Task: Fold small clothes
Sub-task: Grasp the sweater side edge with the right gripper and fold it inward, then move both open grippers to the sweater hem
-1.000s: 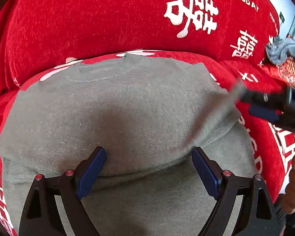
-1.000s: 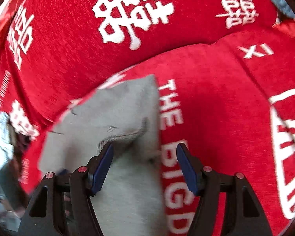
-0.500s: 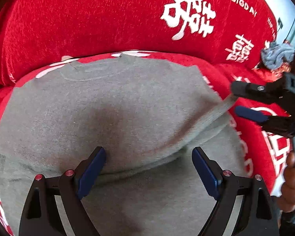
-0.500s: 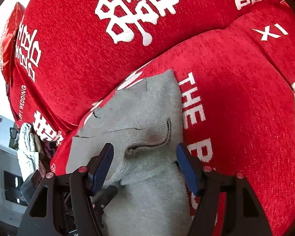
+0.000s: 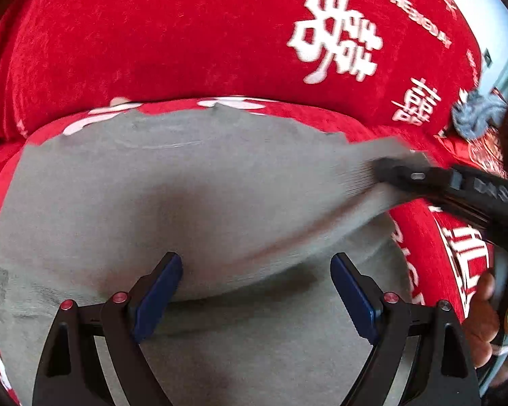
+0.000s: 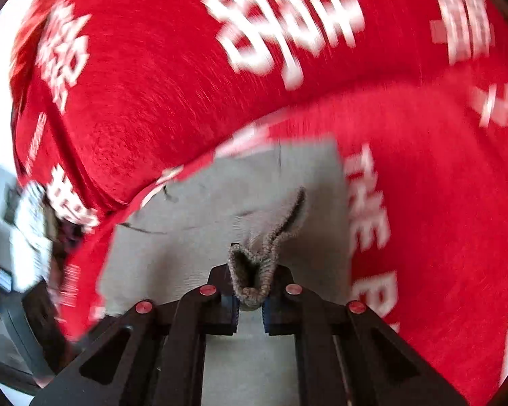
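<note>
Right wrist view: the cuff point(image 6: 254, 277) of the grey top point(image 5: 172, 196), spread on the red sofa point(image 5: 186, 40), is clamped by the right tongs point(image 6: 250, 308), just closed. Left tongs point(image 5: 254, 291) are held apart above it. Folding the sleeve inward is judged next.

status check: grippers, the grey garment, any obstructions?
Right gripper jaws just closed on grey garment's ribbed cuff. Left gripper open above it. Nothing blocking.

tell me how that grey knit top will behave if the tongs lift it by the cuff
Probably floppy: the grey knit top already sags into folds where the right tongs pinch its cuff. Likely light, since it drapes thin. It may drag on the red cover rather than slide.
</note>
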Motion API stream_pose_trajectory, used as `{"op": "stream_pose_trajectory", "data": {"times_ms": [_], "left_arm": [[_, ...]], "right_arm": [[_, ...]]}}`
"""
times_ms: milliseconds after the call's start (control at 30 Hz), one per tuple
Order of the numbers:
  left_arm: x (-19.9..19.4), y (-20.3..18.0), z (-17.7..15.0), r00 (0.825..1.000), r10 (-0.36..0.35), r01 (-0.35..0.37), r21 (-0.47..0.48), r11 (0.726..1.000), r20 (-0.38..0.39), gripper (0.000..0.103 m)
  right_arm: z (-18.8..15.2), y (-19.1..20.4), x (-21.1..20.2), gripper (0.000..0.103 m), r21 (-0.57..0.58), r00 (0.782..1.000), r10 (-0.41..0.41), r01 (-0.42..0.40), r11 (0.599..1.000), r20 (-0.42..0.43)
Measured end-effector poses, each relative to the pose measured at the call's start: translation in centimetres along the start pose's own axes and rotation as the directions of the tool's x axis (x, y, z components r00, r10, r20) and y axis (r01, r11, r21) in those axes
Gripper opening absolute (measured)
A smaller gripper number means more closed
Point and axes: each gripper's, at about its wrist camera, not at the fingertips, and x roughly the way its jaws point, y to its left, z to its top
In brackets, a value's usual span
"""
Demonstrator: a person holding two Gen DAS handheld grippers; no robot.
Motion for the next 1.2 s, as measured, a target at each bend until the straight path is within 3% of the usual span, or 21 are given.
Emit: {"op": "stream_pose_trajectory", "data": {"times_ms": [167, 267, 333, 400, 500, 600, 667, 733, 800, 933, 1067, 1200], "left_arm": [[0.6, 0.9, -0.5, 1.0, 0.021, -0.021, 0.008, 1.0, -0.011, 0.09], [-0.3, 1.3, -0.3, 1.0, 0.013, -0.013, 0.004, 1.0, -0.003, 0.09], [-1.2, 2.2, 0.1, 1.0, 0.011, -0.011, -0.004, 1.0, 0.019, 0.09], [-2.0, 3.5, 0.5, 0.999, 0.022, -0.021, -0.019, 1.0, 0.043, 0.09], [-1.9, 6.6, 1.2, 0.998, 0.055, -0.052, -0.089, 0.995, 0.033, 0.09], [-1.5, 10.2, 1.1, 0.996, 0.091, -0.088, -0.156, 0.984, 0.014, 0.09], [-1.7, 12.2, 0.9, 0.994, 0.111, -0.106, -0.183, 0.977, 0.018, 0.09], [-2.3, 13.8, 0.5, 0.994, 0.107, -0.099, -0.187, 0.977, 0.036, 0.09], [-2.6, 14.7, 0.2, 0.991, 0.131, -0.124, -0.175, 0.977, 0.03, 0.09], [-2.3, 15.2, 0.1, 0.983, 0.182, -0.178, -0.127, 0.976, 0.025, 0.09], [-3.3, 14.2, -0.5, 0.974, 0.224, -0.219, -0.123, 0.968, 0.025, 0.09], [-5.1, 11.5, -2.7, 0.976, 0.211, -0.207, -0.072, 0.976, 0.051, 0.09]], "right_arm": [[-1.3, -1.4, 2.0, 0.011, -0.027, 0.999, -0.013, 0.012, 1.0, -0.042], [-1.8, -2.5, 2.4, 0.024, 0.002, 0.996, -0.049, 0.049, 0.999, -0.072], [-1.7, -3.5, 1.1, 0.039, 0.053, 0.997, -0.07, 0.071, 0.996, -0.021], [-1.7, -3.8, -0.9, 0.041, 0.068, 0.992, -0.117, 0.113, 0.991, 0.051], [-2.0, -2.1, -2.3, 0.042, 0.004, 0.991, -0.092, 0.092, 0.996, 0.095], [-2.3, 0.5, -1.2, 0.053, -0.085, 0.997, -0.053, 0.057, 0.995, 0.055], [-2.6, 0.9, 0.1, 0.054, -0.11, 0.998, -0.054, 0.055, 0.992, 0.013], [-3.2, 0.4, 2.3, 0.053, -0.097, 0.987, -0.151, 0.144, 0.985, -0.064], [-3.7, 0.4, 2.0, 0.053, -0.114, 0.985, -0.171, 0.167, 0.979, -0.033], [-4.0, 2.1, 0.6, 0.055, -0.15, 0.962, -0.272, 0.268, 0.952, -0.007], [-5.4, 4.7, -0.6, 0.058, -0.19, 0.976, -0.218, 0.213, 0.958, -0.006], [-7.9, 7.1, 0.8, 0.063, -0.246, 0.978, -0.202, 0.185, 0.951, -0.045]]}}
